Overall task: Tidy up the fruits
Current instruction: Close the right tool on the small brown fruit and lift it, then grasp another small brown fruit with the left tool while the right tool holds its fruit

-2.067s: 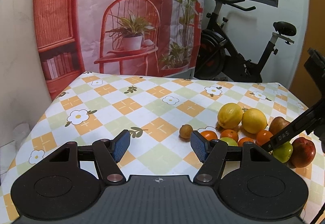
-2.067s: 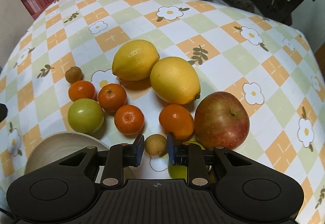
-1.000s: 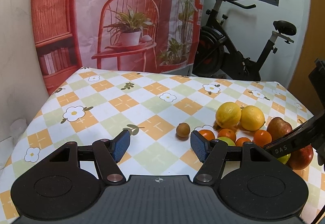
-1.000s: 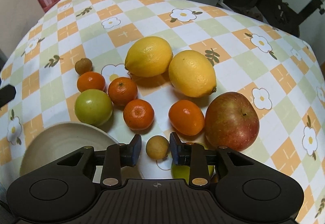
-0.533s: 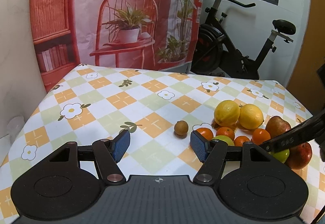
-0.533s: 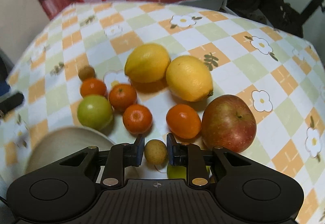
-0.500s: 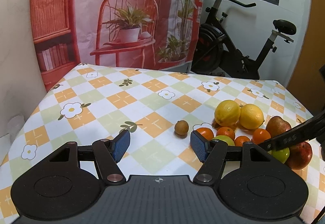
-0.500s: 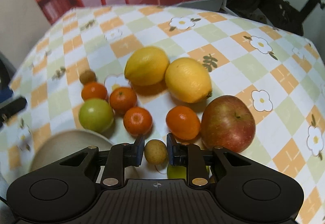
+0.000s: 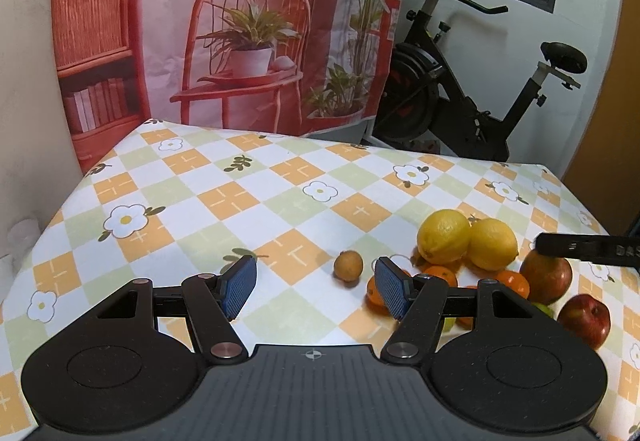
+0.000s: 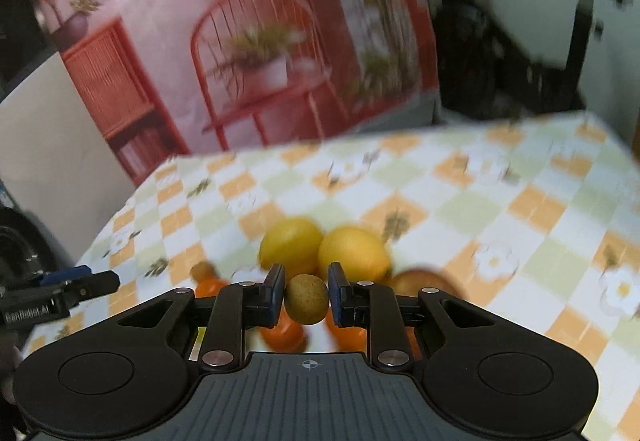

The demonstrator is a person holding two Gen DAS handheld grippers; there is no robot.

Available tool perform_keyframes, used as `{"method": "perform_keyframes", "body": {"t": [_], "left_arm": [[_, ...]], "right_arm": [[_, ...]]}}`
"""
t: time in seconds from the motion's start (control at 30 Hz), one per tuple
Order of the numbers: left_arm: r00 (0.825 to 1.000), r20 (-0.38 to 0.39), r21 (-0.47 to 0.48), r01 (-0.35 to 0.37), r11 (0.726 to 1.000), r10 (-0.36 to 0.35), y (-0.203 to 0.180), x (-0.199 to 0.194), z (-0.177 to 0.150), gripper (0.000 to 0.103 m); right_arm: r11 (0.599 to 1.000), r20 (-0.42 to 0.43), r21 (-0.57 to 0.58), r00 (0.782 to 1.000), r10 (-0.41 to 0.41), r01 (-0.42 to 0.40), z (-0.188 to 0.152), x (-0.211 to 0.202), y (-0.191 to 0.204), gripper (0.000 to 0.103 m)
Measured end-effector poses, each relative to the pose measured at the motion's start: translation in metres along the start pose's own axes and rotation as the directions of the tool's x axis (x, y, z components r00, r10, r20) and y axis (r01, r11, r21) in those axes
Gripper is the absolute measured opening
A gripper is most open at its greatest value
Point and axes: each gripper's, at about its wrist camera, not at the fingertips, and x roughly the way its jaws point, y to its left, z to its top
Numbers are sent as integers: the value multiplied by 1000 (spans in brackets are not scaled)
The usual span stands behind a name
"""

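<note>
A counter [image 9: 248, 201] covered in a cloth of orange, green and white checks with daisies carries a cluster of fruit at its right side: two lemons [image 9: 466, 239] touching, several small oranges [image 9: 440, 275] in front of them, two red apples [image 9: 546, 275], and what may be a green fruit [image 9: 542, 307], mostly hidden. A small brown fruit [image 9: 349, 265] lies just left of the cluster.
</note>
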Motion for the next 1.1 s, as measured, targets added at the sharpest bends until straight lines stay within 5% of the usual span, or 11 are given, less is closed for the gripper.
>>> {"method": "perform_keyframes", "body": {"t": [0.27, 0.33, 0.5, 0.77, 0.87, 1.1], "left_arm": [[997, -74, -48, 24, 999, -28, -7, 50, 15, 60], [993, -111, -78, 36, 996, -44, -6, 69, 18, 49], [983, -172, -184, 28, 983, -60, 3, 104, 18, 46], [975, -210, -199, 37, 979, -79, 1, 122, 15, 45], [974, -209, -188, 49, 981, -89, 0, 124, 15, 28], [978, -192, -165, 54, 985, -86, 0, 111, 15, 28]], "right_arm": [[1000, 76, -25, 997, 4, -2, -2, -6, -10, 21], [1000, 80, -29, 997, 6, -4, -4, -6, -10, 21], [999, 92, -41, 996, 7, -4, -11, -7, -12, 21], [1000, 86, -14, 996, 20, -19, -15, -3, -19, 21], [1000, 80, -9, 996, 23, -23, -17, -3, -19, 21], [999, 75, -2, 997, 33, -33, -22, -7, -16, 21]]}}
